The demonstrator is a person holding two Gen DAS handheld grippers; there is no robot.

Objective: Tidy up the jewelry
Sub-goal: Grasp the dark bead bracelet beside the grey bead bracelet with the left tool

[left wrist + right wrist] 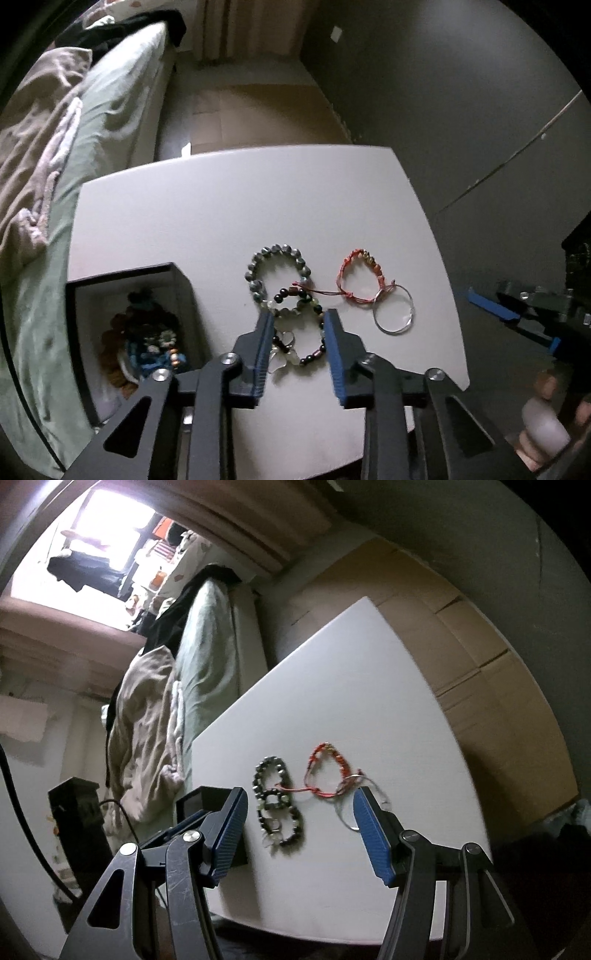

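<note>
On the white table [221, 206] lie a grey-green bead bracelet [275, 269], a dark bead bracelet with clear charms [314, 356], a red braided cord bracelet [351, 266] and a thin silver bangle [391, 332]. My left gripper [299, 317] points down over the dark bracelet, its blue pads flanking it closely; I see no squeeze on it. My right gripper [300, 794] hovers open above the table's near side with nothing between its pads. Beyond it are the dark bracelet [291, 834], the red bracelet [328, 771] and the bangle [345, 819], which its right finger partly hides.
A black box [129, 273] with a white inside holds several jewellery pieces at the table's left. A bed with a green sheet [110, 96] and a beige blanket [33, 147] runs along that side. A hand [546, 424] shows at the lower right. Cardboard [480, 657] lies beyond the table.
</note>
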